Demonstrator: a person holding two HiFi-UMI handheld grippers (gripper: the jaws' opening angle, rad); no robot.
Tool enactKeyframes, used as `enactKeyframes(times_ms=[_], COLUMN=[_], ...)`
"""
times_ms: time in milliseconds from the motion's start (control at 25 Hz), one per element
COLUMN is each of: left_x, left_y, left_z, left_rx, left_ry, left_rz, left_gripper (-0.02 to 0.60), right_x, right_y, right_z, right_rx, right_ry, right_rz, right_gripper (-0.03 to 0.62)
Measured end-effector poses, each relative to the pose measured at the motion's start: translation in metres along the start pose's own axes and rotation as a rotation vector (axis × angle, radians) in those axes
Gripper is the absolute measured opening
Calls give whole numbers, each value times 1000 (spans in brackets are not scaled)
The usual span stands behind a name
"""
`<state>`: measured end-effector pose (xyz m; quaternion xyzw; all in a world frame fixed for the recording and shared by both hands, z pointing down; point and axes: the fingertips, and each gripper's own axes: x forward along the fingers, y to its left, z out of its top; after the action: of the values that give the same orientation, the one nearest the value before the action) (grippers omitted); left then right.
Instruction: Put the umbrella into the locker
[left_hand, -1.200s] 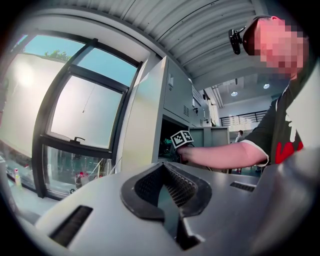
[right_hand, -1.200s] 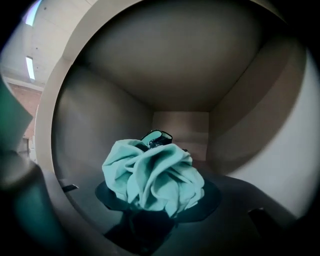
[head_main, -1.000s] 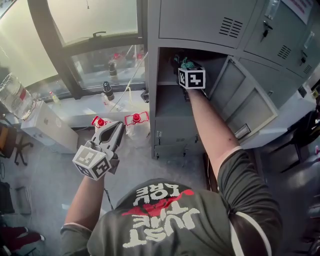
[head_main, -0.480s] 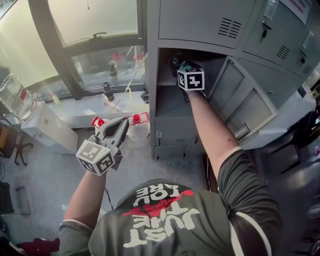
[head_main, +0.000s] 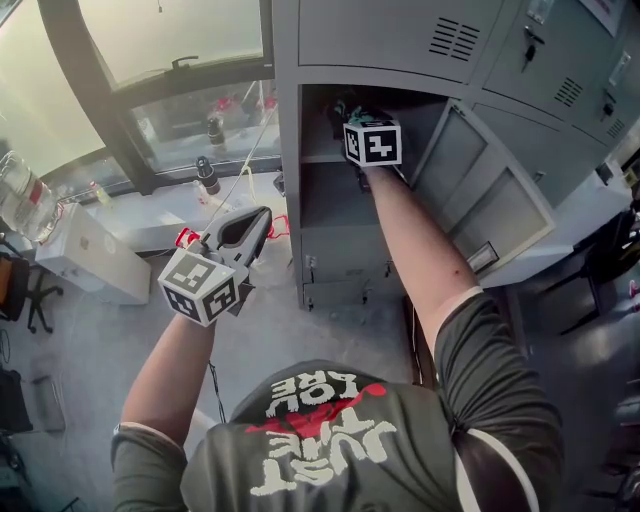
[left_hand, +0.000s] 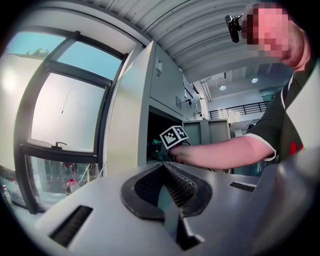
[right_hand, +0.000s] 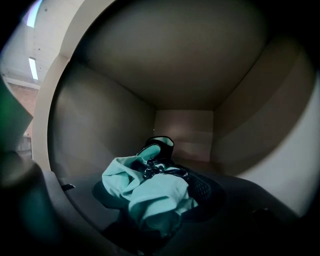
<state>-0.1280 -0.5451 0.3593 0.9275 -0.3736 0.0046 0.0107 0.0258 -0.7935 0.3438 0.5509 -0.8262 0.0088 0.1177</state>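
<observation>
The teal and black folded umbrella (right_hand: 150, 192) lies on the shelf inside the open grey locker (head_main: 290, 150). My right gripper (right_hand: 155, 202) reaches into that compartment, its jaws standing wide on either side of the umbrella; the pads do not visibly press the loose fabric. From the head view only its marker cube (head_main: 372, 142) and a bit of teal umbrella (head_main: 345, 108) show at the locker mouth. My left gripper (head_main: 258, 220) is shut and empty, held level in front of the lockers, left of the open compartment. In the left gripper view its tips (left_hand: 161, 165) meet.
The locker door (head_main: 480, 200) swings open to the right of my right arm. Closed lockers stand above and to the right. A window (head_main: 150, 40) with bottles on its sill (head_main: 205, 175) is at left. A white box (head_main: 85, 260) sits on the floor.
My left gripper has moved up and to the right, toward the lockers. My right gripper has stayed inside the compartment with the umbrella.
</observation>
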Motion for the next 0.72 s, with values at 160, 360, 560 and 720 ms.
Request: enactKeyframes(times_ms=[160, 360, 560, 720], left_x=[13, 24, 29, 28], left_y=[4, 9, 14, 14], left_z=[-8, -14, -16, -19], left_rx=[-19, -31, -41, -46], left_ry=[15, 26, 29, 30], left_rz=[-5, -10, -12, -12], left_gripper=[8, 8, 8, 8], right_x=[6, 19, 32, 41], right_y=[-2, -7, -12, -9], right_z=[3, 2, 1, -1], right_rx=[13, 13, 0, -17], right_ry=[8, 23, 50, 86], right_rz=[8, 8, -12, -2], right_gripper=[291, 291, 291, 291])
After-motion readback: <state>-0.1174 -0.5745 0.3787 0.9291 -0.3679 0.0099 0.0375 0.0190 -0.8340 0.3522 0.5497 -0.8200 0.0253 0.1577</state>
